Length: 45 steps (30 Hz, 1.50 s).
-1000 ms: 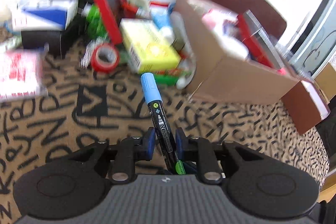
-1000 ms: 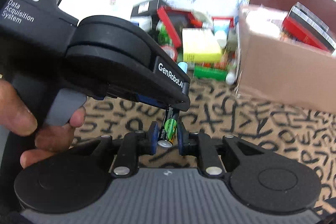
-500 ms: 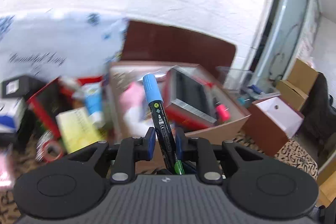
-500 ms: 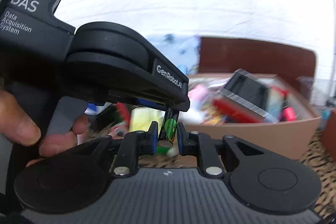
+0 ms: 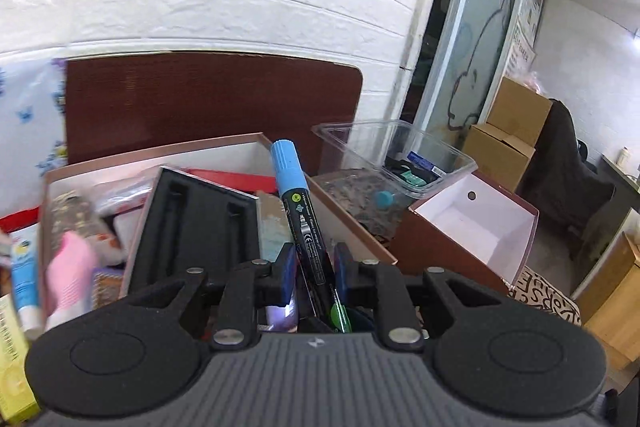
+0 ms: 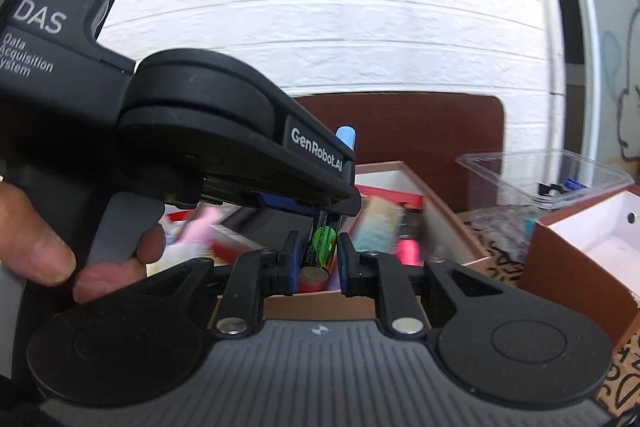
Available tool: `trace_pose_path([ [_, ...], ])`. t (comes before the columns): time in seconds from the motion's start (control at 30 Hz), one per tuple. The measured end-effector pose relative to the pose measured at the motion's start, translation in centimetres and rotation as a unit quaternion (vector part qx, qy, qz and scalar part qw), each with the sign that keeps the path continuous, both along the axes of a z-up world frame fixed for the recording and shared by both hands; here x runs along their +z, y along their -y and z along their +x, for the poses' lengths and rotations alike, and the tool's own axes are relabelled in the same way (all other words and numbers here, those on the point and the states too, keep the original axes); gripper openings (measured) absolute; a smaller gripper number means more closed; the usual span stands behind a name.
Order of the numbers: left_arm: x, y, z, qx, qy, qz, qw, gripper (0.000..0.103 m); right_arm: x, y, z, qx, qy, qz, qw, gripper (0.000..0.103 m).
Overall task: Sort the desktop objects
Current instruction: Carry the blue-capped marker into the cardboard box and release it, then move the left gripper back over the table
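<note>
My left gripper [image 5: 314, 265] is shut on a black marker with a blue cap [image 5: 298, 211], held up above a cardboard box [image 5: 352, 223] full of mixed items. My right gripper [image 6: 318, 257] is shut on the marker's green-labelled tail [image 6: 322, 245], just behind the left gripper's body [image 6: 224, 143], which fills the left of the right wrist view. The blue cap [image 6: 346, 137] peeks over that body. A clear plastic tray [image 5: 394, 155] and an empty white-lined box [image 5: 476, 227] stand to the right.
The cardboard box holds a black foam insert [image 5: 196, 227], a red case [image 5: 240, 179] and a pink item [image 5: 70, 267]. A brown board [image 5: 208, 99] leans on the white wall behind. Cardboard cartons [image 5: 504, 131] stand far right.
Both grippers have lifted together with the marker from low over the patterned tablecloth and swung right, now over the cardboard box and facing the wall.
</note>
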<state>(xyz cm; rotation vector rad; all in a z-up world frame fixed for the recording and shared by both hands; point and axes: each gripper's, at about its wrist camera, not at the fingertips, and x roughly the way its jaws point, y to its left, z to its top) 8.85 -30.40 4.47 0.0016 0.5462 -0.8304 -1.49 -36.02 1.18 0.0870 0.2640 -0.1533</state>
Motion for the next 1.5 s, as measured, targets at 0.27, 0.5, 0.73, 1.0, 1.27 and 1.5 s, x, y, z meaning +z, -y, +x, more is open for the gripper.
trace_pose_path([
  [0.27, -2.5, 4.9, 4.2, -0.021, -0.049, -0.007, 0.9986, 0.021, -1.7, 5.5, 3.0, -0.025, -0.021, 0.004, 0.999, 0.017],
  [0.5, -3.5, 6.5, 6.1, -0.009, -0.061, -0.012, 0.998, 0.043, -2.7, 7.0, 5.0, -0.038, -0.035, -0.009, 0.999, 0.017],
  [0.73, -3.0, 4.9, 4.7, -0.015, -0.026, -0.031, 0.9991, 0.09, -3.1, 7.3, 5.2, -0.049, -0.042, -0.019, 0.998, 0.049],
  [1.0, -2.1, 4.0, 2.8, -0.023, 0.0, -0.021, 0.9995, 0.09, -2.5, 6.2, 3.8, -0.06, -0.041, -0.033, 0.997, 0.067],
  [1.27, -0.9, 1.1, -0.5, -0.019, 0.01, -0.019, 0.9996, 0.09, -1.9, 4.6, 1.0, -0.062, -0.036, -0.03, 0.997, 0.081],
  [1.5, -1.0, -4.4, -4.9, 0.048, 0.007, 0.016, 0.9987, 0.092, -1.8, 1.6, -1.5, -0.047, -0.036, -0.006, 0.998, 0.09],
])
